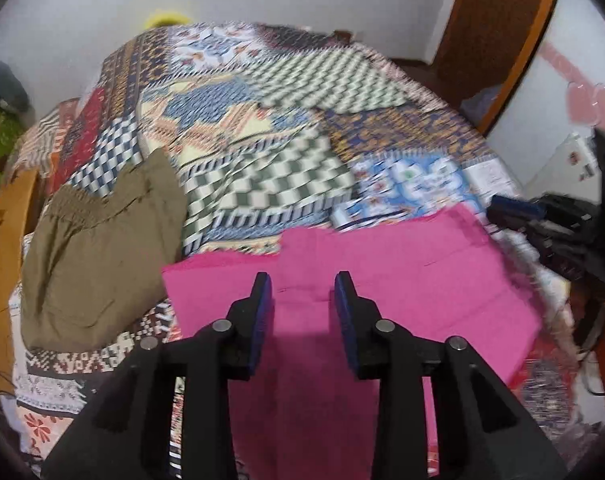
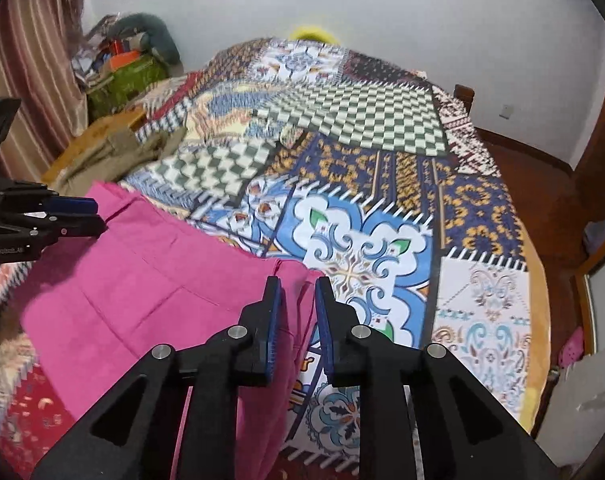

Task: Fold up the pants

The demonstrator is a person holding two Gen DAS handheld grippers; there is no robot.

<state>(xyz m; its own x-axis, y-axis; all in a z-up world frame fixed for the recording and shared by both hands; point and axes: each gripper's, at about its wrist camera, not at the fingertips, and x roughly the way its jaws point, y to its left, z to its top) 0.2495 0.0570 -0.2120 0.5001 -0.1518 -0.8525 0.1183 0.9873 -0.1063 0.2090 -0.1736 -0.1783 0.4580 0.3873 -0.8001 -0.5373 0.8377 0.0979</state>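
Observation:
Pink pants [image 1: 382,292] lie spread flat on the patterned bedspread [image 1: 262,152] at the near edge of the bed; they also show in the right wrist view [image 2: 142,280]. My left gripper [image 1: 304,280] is open and empty, its blue-padded fingers hovering over the middle of the pants. My right gripper [image 2: 296,284] is open with a narrower gap, over the pants' right edge, with pink cloth showing between its fingers. The left gripper also shows in the right wrist view [image 2: 74,216], and the right gripper in the left wrist view [image 1: 518,210].
Khaki pants [image 1: 98,256] lie folded on the bed's left side. A wooden stool [image 1: 2,260] stands beside the bed, with a pile of bags [image 2: 130,64] in the far corner. A brown door [image 1: 498,28] and wooden floor [image 2: 542,184] are to the right.

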